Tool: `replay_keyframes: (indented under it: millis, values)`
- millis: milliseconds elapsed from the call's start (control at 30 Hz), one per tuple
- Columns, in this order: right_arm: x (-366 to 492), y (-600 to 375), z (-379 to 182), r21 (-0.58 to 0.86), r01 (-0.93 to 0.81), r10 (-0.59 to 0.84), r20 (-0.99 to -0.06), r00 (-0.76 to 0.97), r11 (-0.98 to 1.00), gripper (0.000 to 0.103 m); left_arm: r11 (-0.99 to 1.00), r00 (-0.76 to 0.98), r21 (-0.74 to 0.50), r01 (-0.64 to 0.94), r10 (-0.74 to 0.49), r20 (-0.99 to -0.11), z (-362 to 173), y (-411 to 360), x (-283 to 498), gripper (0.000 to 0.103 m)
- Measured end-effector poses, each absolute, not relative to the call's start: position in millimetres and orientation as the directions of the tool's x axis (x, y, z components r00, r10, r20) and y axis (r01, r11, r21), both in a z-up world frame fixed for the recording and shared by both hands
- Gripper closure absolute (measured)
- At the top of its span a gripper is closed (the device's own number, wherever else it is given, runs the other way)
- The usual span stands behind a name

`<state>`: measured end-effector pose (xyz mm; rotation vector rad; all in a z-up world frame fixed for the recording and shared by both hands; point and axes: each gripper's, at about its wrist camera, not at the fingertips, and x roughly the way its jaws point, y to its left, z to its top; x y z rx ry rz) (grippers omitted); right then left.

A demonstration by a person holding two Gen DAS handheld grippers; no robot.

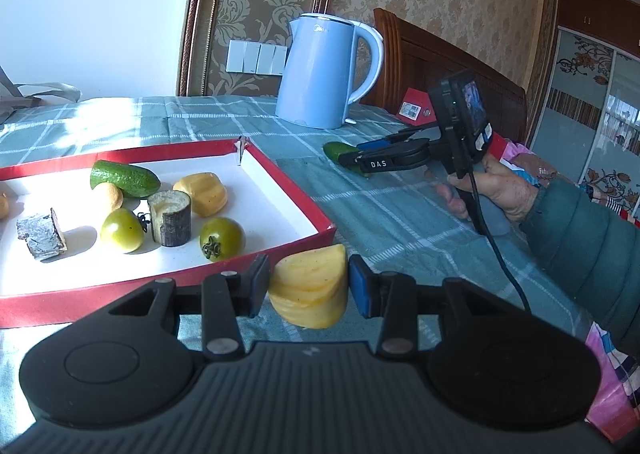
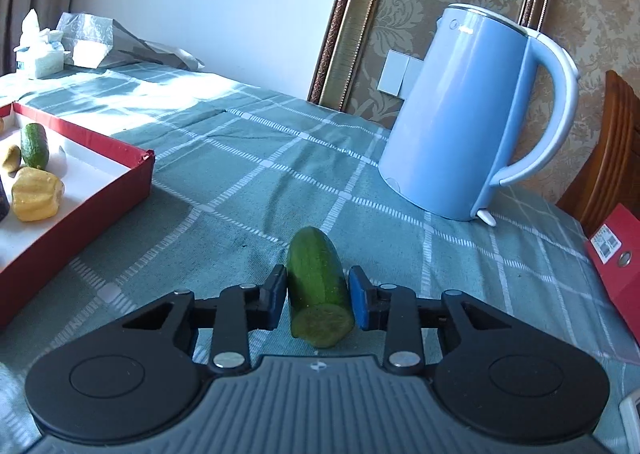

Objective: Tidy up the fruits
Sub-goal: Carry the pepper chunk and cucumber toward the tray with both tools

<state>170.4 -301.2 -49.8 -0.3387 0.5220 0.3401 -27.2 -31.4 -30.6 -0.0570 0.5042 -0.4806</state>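
1. In the left wrist view, the left hand-held gripper point(image 1: 308, 286) pinches a yellow fruit piece point(image 1: 308, 286) just outside the near corner of the red tray point(image 1: 304, 210), which already holds green tomatoes point(image 1: 222, 239), a cucumber piece point(image 1: 125, 178) and more yellow pieces. This piece looks ready to go in: the next move calls for carrying it over the red wall and releasing it on a bare white patch.
2. In the right wrist view, the right hand-held gripper point(image 2: 318, 298) is pressed onto a cucumber half point(image 2: 316, 282) lying on the checked worktop point(image 2: 248, 158), between the tray and the blue kettle point(image 2: 460, 114). The pickup step seems made; next it needs a lift and a carry left to the tray.
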Motion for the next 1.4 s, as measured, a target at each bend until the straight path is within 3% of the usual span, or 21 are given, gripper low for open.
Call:
replay_keyframes:
  millis: [567, 933, 1100, 1400]
  values:
    - [95.9, -291.6, -40.0, -0.054, -0.306, 0.247, -0.464, 0.851, 0.951, 0.072, 0.899, 0.783, -0.166, 0.406, -0.436, -0.444, -34.5, -21.0, -33.1, 0.065]
    - [76.7, -265.3, -49.8, -0.146, -0.231, 0.131, -0.496, 0.858, 0.962, 0.074, 0.903, 0.785, -0.149, 0.403, -0.425, -0.45, -37.9, -18.0, -37.7, 0.065]
    - [81.5, -256.4, -52.6, -0.183, -0.236, 0.108, -0.524, 0.845, 0.954, 0.068, 0.905, 0.787, -0.152, 0.396, -0.42, -0.451, -38.2, -16.7, -38.4, 0.065]
    - [83.9, -254.5, -59.7, -0.177, -0.24, 0.11, -0.539, 0.835, 0.954, 0.071, 0.914, 0.782, -0.17, 0.369, -0.404, -0.475, -44.1, -9.7, -34.3, 0.065]
